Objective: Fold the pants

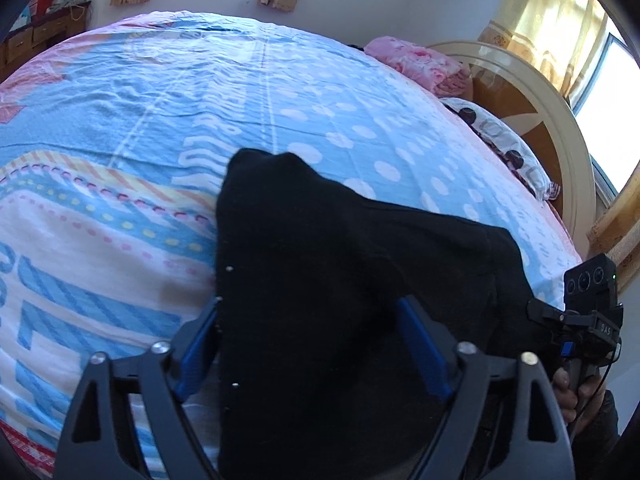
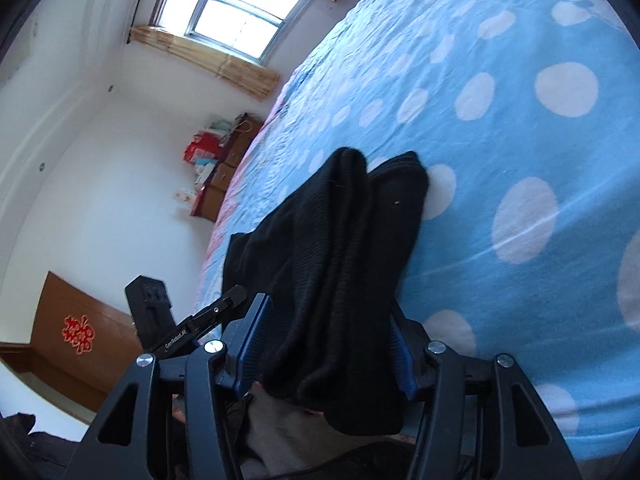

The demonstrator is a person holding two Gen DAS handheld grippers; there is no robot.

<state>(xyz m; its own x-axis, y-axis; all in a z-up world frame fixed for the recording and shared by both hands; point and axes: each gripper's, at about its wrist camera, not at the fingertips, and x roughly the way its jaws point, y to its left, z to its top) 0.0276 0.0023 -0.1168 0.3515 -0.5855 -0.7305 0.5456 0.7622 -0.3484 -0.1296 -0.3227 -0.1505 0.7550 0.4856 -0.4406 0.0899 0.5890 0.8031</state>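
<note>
Both tools, left (image 1: 308, 344) and right (image 2: 324, 340), pinch the black pants (image 1: 340, 248), probably to spread them toward twelve o'clock on the bed (image 1: 140, 100).

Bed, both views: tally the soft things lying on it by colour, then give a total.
Black: 1, the pants, held by the left gripper and right gripper.
Pink: 1, folded blanket.
White with dark circles: 1, pillow.
Total: 3, on the bedsheet.

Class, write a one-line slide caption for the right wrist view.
Right tool grips bunched black pants above the blue polka-dot bedsheet; the left tool appears alongside.
</note>
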